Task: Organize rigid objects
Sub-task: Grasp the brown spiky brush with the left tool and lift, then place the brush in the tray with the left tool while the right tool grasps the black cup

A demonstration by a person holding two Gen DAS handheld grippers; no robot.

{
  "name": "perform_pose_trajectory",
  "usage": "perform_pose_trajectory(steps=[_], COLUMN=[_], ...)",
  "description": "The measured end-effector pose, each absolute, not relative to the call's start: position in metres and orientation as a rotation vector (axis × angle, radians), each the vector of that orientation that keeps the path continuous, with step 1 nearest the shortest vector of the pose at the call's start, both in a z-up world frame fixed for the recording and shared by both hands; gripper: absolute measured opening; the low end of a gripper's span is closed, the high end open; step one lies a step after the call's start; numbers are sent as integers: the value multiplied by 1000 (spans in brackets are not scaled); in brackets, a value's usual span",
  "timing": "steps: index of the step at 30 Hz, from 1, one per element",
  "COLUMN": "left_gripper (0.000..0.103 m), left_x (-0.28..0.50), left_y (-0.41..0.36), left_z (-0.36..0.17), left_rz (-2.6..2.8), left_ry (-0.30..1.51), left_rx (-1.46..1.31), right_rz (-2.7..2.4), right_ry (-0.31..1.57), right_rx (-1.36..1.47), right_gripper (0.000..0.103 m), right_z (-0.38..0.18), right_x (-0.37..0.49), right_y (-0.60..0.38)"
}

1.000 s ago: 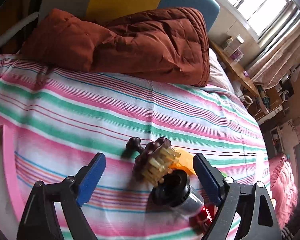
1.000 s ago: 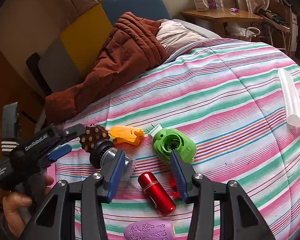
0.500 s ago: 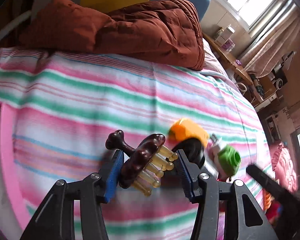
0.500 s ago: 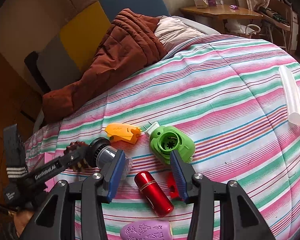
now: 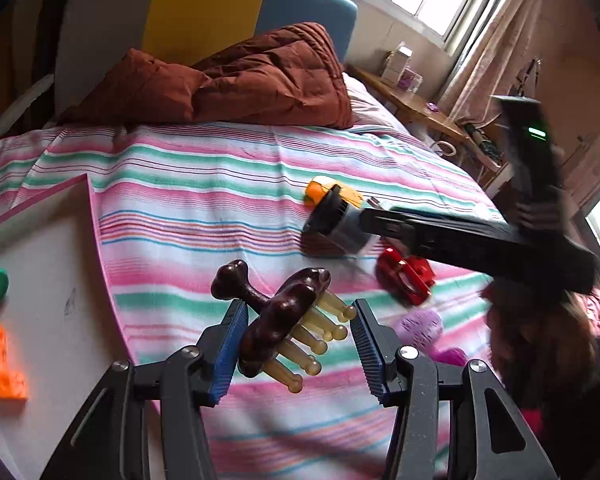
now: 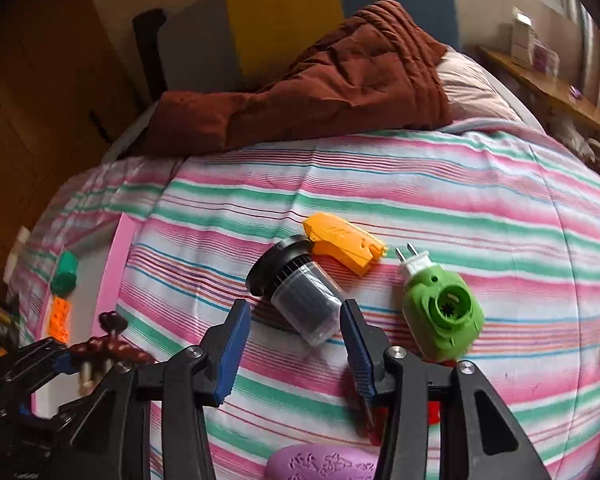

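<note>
Left gripper (image 5: 296, 354) holds the brown massager (image 5: 280, 332) – next, carry to the tray (image 5: 52, 280); right gripper (image 6: 292, 344), jaws part-open and just widening, brackets the canister (image 6: 300, 292), ungripped.

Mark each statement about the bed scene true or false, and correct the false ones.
1. The left gripper holds the brown massage brush. True.
2. The green plug-in device sits on the pink-edged tray. False: it lies on the striped bedsheet, right of the black-capped canister.
3. The right gripper's jaws are clamped on the canister. False: they stand open just in front of it.
4. An orange block lies on the tray. True.
5. The brown quilt covers the yellow-orange tool. False: the quilt is bunched at the bed's far end.
</note>
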State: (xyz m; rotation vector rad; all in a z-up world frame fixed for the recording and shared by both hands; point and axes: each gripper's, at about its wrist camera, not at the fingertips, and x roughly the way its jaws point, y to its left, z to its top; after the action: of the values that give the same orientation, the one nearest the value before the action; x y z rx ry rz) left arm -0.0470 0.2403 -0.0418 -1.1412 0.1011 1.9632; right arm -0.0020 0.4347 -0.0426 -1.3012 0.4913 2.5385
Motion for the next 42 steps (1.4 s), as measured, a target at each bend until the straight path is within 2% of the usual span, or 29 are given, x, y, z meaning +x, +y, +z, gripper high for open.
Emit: perform_pose_trajectory(steps=[2,3,5,6,8,20,26,31,36,42], left_gripper=[53,53,53,53,53,54,54,54,54,54], left_x=[-40,-38,-34,-33,-31,-23,-24,-41,-72,-125], left_y=[229,223,210,203,191,112,59,25,27,70], left_z=[-36,-34,-30,-29,-29,-24,-32,-32,-25,-27], left_rz=[1969,1972,1983,1985,1994,2113,2212,2273,2277,2271], left_ry=[94,92,77,70,56,3,-48,-155,-225,-160], left_rx=[-1124,-1116,-1110,-1117,-1128,-1144,-1202,-1241,-1247,-1255], right_rz=[2535,2520,2495,2483,2469,2548,2563,2547,2541,2540], right_ry=[427,380,317,330,356,356,370,298,265,257], right_rx=[-1423,-1454,-1492,-1507,-1553,-1521,-1483,-1521,-1516,-1516], right_gripper=[50,56,57,56,44,44,44,43,43,43], right_z=[-52,-56,-64,-68,-79,-82,-87,-94,-94,-94], right_x=[-22,-31,-45,-51,-60,-19,-13,-14,-14,-14], right_y=[434,433,433,435,436,359,352,344,341,341])
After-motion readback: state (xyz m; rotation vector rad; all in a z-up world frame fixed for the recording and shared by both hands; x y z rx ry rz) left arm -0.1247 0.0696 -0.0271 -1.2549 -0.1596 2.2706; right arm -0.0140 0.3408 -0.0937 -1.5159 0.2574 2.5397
